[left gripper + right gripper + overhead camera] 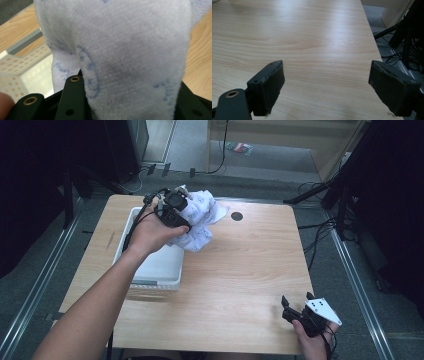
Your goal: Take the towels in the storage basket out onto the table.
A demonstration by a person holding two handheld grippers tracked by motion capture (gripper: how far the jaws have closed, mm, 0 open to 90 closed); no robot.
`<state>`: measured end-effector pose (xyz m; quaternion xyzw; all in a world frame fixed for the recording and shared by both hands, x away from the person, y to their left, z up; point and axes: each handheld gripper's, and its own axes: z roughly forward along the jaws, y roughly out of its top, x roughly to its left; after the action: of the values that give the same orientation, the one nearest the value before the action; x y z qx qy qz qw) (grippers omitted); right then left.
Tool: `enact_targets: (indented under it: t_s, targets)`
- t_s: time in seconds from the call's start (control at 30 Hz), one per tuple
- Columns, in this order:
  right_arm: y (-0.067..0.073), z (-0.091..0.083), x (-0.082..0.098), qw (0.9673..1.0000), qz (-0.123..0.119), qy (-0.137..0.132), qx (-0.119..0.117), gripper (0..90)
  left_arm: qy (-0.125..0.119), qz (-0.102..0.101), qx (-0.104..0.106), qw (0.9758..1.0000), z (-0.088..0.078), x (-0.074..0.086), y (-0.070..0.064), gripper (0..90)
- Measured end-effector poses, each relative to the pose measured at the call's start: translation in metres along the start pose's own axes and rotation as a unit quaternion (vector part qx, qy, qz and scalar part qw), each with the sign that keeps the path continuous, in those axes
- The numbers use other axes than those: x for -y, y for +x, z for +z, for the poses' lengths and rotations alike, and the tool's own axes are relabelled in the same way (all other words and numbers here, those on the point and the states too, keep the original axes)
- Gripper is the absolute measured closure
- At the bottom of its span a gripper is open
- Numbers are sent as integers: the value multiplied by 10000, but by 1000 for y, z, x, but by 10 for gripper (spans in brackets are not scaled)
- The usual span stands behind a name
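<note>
A white towel with pale blue print point(200, 217) hangs bunched above the far right corner of a white perforated basket point(150, 265). My left gripper point(176, 210) is shut on the towel and holds it off the table. In the left gripper view the towel point(125, 50) is pinched between the black jaws, and the basket's holed wall point(15, 70) lies below at the left. My right gripper point(297, 306) rests low near the table's front right corner, open. Its two padded jaws stand wide apart over bare wood, with the right gripper point(327, 85) holding nothing.
The light wooden table point(240, 265) has a round black cable hole point(237, 216) near its far edge. Dark stands and cables point(340, 195) crowd the floor to the right, and metal rails run along both sides of the table.
</note>
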<state>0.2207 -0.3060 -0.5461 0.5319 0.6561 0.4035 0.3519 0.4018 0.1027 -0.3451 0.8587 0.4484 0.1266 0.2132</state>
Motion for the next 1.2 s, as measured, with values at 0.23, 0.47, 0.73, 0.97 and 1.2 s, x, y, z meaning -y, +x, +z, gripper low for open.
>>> enact_targets:
  t_s: [0.23, 0.47, 0.73, 0.97, 1.2]
  targets:
    - [0, 0, 0, 10000, 28, -13, -15, 132, -2, 67, 71, 10000, 6, -7, -12, 582]
    - [-1, 0, 0, 10000, 43, -15, -11, 132, -10, 126, 159, 9998, 13, -13, -24, 581]
    - [0, -1, 0, 10000, 16, -33, -9, 132, -32, 167, 258, 9995, 24, -21, -37, 579]
    - [0, -1, 0, 10000, -3, -32, -41, 132, -6, 188, 308, 9993, 35, -24, -45, 578]
    - [0, -1, 0, 10000, 4, -33, -38, 132, 19, 176, 404, 9990, 49, -25, -51, 574]
